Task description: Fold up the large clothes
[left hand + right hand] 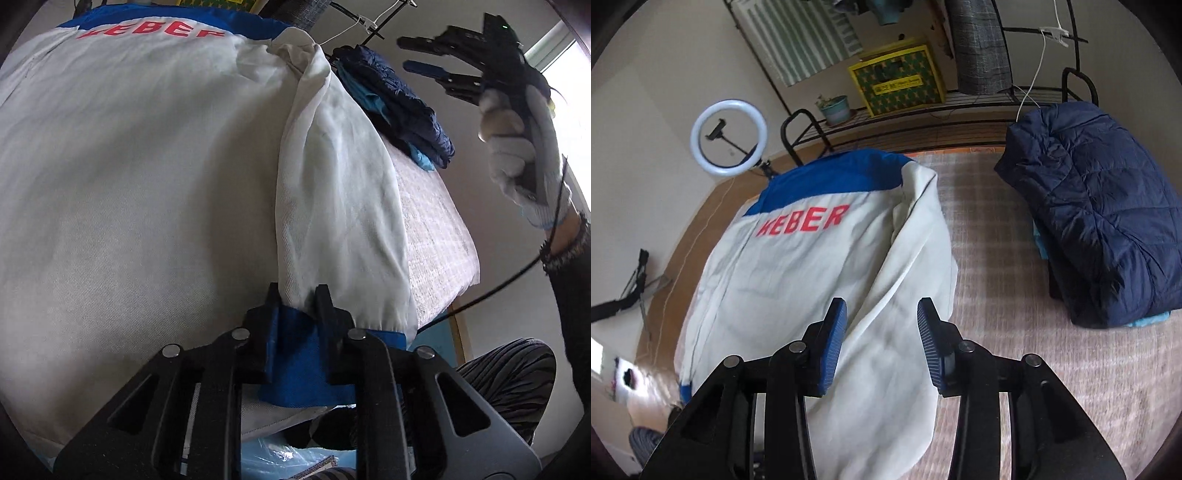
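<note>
A white jacket [798, 280] with a blue yoke and red letters lies back up on the bed; it fills the left wrist view [129, 177]. Its right sleeve [343, 206] is folded in over the body. My left gripper [297, 299] is shut on the sleeve's blue cuff [299, 354] at the near edge. My right gripper [882, 317] is open and empty, held above the jacket's lower right part; it also shows in the left wrist view [421, 55], raised in a gloved hand.
A folded navy puffer jacket [1100, 229] lies on the bed's right side over something light blue. The pale mattress cover [1015, 332] shows between the two garments. A metal rack with a yellow crate [901, 85] and a ring light [729, 136] stand behind.
</note>
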